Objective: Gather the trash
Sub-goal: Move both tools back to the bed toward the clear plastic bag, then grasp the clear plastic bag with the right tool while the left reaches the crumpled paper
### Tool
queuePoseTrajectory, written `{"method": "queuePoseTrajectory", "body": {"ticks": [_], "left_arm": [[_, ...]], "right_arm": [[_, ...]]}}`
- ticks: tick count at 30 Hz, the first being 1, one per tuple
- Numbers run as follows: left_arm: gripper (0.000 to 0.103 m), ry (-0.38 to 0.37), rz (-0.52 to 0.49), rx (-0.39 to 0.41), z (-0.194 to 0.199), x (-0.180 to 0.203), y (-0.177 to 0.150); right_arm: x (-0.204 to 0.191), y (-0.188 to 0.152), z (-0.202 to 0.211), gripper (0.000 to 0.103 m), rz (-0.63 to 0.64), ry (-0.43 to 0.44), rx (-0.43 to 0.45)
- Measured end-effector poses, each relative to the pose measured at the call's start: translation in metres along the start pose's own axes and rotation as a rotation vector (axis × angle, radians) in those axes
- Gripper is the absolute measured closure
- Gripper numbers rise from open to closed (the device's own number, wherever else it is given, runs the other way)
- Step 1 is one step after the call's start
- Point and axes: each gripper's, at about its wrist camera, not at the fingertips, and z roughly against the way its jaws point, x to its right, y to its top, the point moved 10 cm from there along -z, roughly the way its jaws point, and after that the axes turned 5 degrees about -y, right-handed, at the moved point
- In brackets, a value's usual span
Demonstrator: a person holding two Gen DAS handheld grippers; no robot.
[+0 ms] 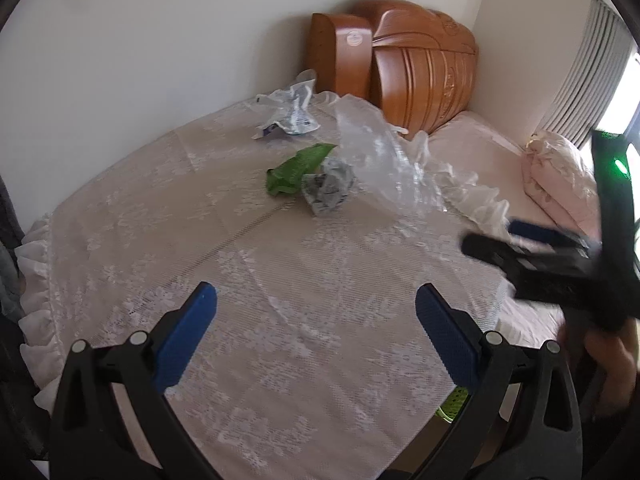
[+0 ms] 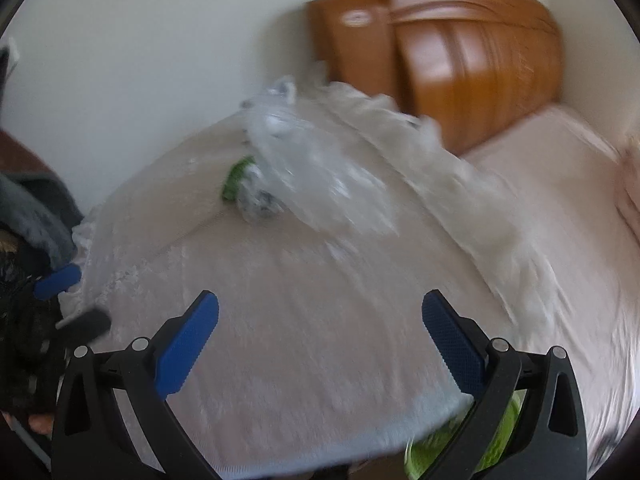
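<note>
Trash lies ahead of both grippers on the lace bedspread (image 1: pixel 280 300): the left gripper (image 1: pixel 316 316) and right gripper (image 2: pixel 320 320) hover with jaws wide and empty. Farther off, a green wrapper (image 1: pixel 296 168) touches a crumpled grey paper (image 1: pixel 328 188) (the right view is blurred), beside a clear plastic bag (image 1: pixel 380 160). Beyond sit a white wrapper (image 1: pixel 288 112), then the wooden headboard (image 1: pixel 424 60).
</note>
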Motion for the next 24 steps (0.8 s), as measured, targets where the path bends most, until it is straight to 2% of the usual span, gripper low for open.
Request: {"method": "queuePoseTrajectory", "body": {"ticks": [5,10,12,14,17,19,24], "left_arm": [[0.008,0.012,0.01,-0.021,-0.012,-0.014,0.002],[0.008,0.025,0.019,-0.047,-0.028,-0.026,0.005],[0.008,0.028,0.023,-0.054,-0.032,-0.028,0.007],[0.008,0.026,0.03,-0.06,-0.038,-0.029,0.01],[0.008,0.02,0.045,-0.068,-0.049,-0.026,0.014],[0.008,0.014,0.056,-0.071,-0.058,-0.021,0.019],[0.008,0.004,0.118,-0.073,-0.089,-0.002,0.038]], "right_arm": [[-0.006,0.036,-0.052,0.002,0.152,-0.113,-0.018],[0.003,0.052,-0.095,0.003,0.25,-0.196,-0.032],[0.012,0.054,-0.104,0.017,0.234,-0.175,-0.051],[0.022,0.055,-0.112,0.041,0.172,-0.115,-0.087],[0.037,0.058,-0.108,0.054,0.073,-0.052,-0.086],[0.047,0.059,-0.101,0.058,0.022,-0.024,-0.076],[0.065,0.057,-0.07,0.058,-0.057,0.015,-0.032]]}}
